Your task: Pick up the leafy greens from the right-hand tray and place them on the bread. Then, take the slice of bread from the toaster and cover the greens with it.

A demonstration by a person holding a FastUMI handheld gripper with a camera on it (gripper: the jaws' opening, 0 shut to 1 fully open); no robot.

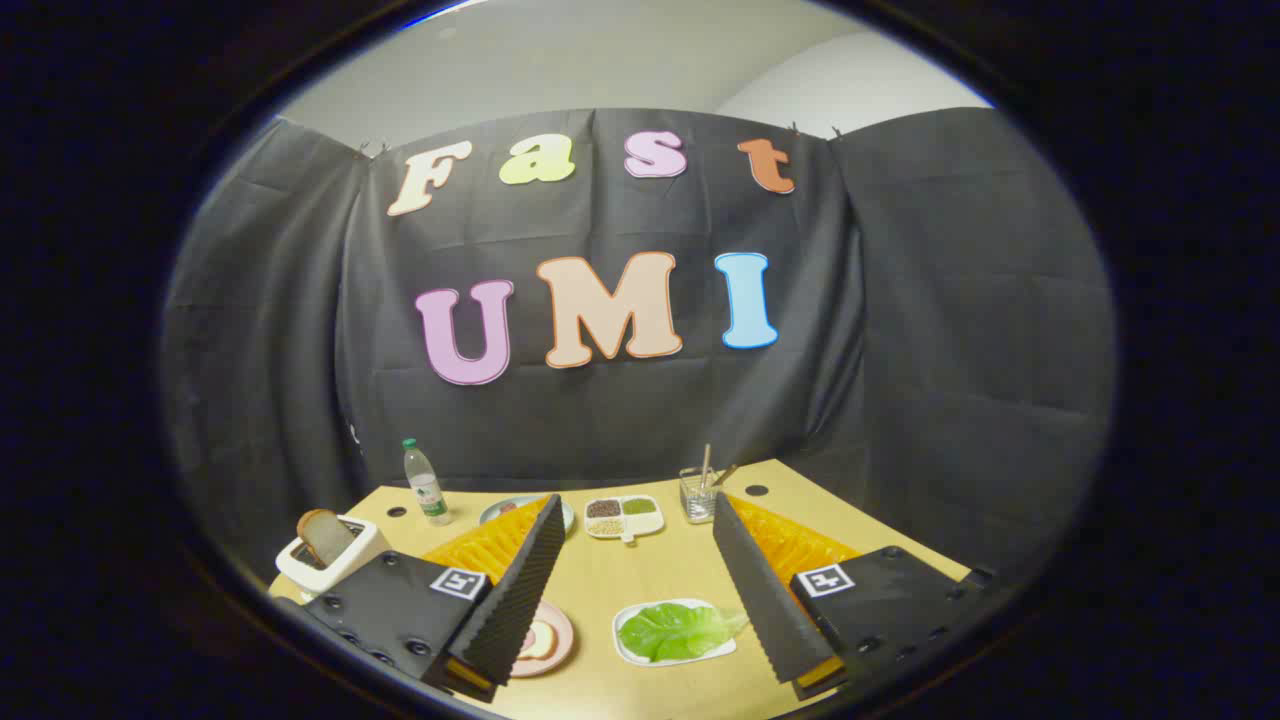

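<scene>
Hovering gripper (pixel 632 560) spread wide, empty. Leafy greens (pixel 672 630) untouched on white tray (pixel 630 655), between fingers at 6 o'clock. Bread slice (pixel 322 535) in toaster (pixel 335 562), 9 o'clock. Pink plate (pixel 552 640) half hidden. Nothing done yet, I guess.

The bottle (pixel 425 485) label is too small to read; the wide-spread tool (pixel 636 500) bears coded squares.
</scene>
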